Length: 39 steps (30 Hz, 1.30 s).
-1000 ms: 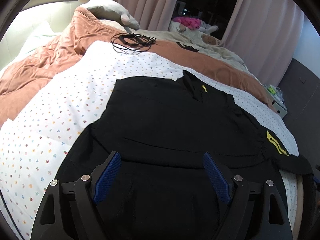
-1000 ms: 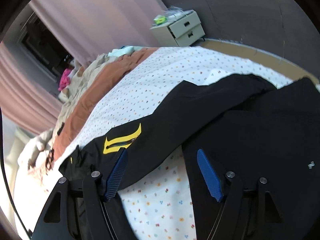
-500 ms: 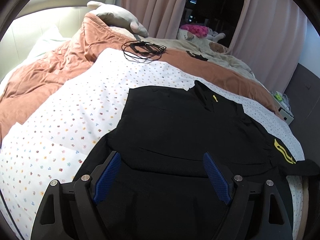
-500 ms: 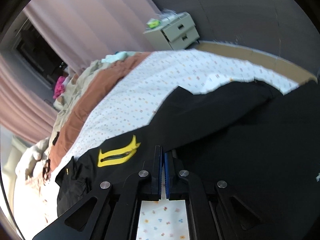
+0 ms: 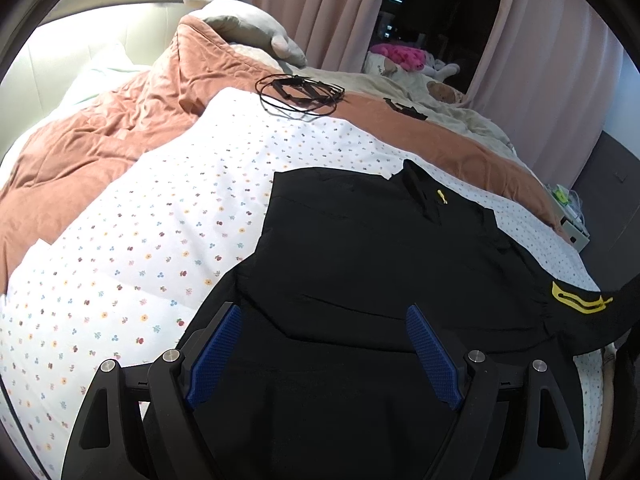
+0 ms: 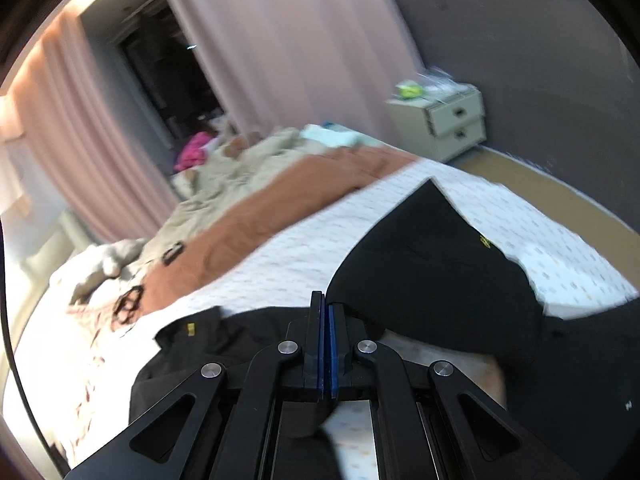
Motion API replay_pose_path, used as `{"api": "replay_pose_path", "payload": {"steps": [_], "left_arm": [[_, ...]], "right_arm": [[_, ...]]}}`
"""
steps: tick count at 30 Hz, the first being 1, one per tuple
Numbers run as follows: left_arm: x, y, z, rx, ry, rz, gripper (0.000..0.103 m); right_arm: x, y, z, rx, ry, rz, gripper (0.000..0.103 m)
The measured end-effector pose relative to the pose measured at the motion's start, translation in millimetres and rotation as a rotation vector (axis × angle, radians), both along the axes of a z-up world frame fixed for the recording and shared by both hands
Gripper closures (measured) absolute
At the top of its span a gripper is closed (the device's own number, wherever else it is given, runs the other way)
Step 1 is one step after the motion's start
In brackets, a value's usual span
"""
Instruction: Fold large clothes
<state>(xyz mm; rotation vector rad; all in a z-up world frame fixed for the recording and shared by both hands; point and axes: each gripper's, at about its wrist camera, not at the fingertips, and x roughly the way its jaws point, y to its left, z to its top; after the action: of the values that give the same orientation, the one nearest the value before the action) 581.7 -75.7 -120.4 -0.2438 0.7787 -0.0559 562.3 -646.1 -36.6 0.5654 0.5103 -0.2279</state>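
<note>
Black jacket (image 5: 360, 264), smooth fabric, yellow trim, flat on flower-print sheet (image 5: 140, 240). Left gripper (image 5: 324, 348): ribbed blue fingers released above it. Right gripper (image 6: 325, 340): fingers clenched on lifted sleeve (image 6: 432, 268).

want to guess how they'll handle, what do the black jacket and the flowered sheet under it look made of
Black jacket: looks like a thin matte woven synthetic, judging by its low sheen, flat drape and crisp creases; printed yellow marks. The exact fibre can't be told.

Flowered sheet: soft white printed cotton-like fabric, matte with gentle wrinkles.

The right gripper is shut on the jacket's sleeve.
</note>
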Motion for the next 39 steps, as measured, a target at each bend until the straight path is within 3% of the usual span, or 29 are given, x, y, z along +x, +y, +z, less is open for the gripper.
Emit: {"api": "replay_pose_path", "payload": {"steps": [8,16,24,31,33,34,35,36,39], "left_arm": [[-1.1,16.7,3.8,0.002,0.014,0.002,0.018],[-2.2,42.3,7.0,-0.096,0.013,0.032,0.018],[-1.1,59.6,5.1,-0.165,0.022,0.061,0.018],[-1.7,65.2,5.2,-0.173,0.021,0.071,0.018],[-2.0,65.7,4.8,-0.171,0.023,0.075,0.018],[-1.7,65.9,4.8,-0.171,0.024,0.076,0.018],[-2.0,66.1,4.7,-0.173,0.025,0.077,0.018],[-2.5,66.3,4.6,-0.175,0.026,0.077,0.018],[-3.5,64.2,5.4,-0.174,0.024,0.068,0.018]], "right_arm": [[45.9,93.9,41.8,-0.071,-0.051,0.171,0.100],[80.5,174.1,42.4,-0.099,-0.046,0.295,0.100],[114.3,244.5,-6.6,-0.060,0.010,0.396,0.100],[131.2,298.5,-95.7,0.092,0.088,0.454,0.099],[130.5,314.1,-118.8,0.136,0.144,0.474,0.092],[130.0,320.1,-130.5,0.178,0.170,0.489,0.077],[125.6,323.2,-143.6,0.238,0.185,0.498,0.055],[120.6,323.1,-151.6,0.277,0.185,0.493,0.042],[100.0,313.7,-174.0,0.391,0.196,0.443,0.037]]}}
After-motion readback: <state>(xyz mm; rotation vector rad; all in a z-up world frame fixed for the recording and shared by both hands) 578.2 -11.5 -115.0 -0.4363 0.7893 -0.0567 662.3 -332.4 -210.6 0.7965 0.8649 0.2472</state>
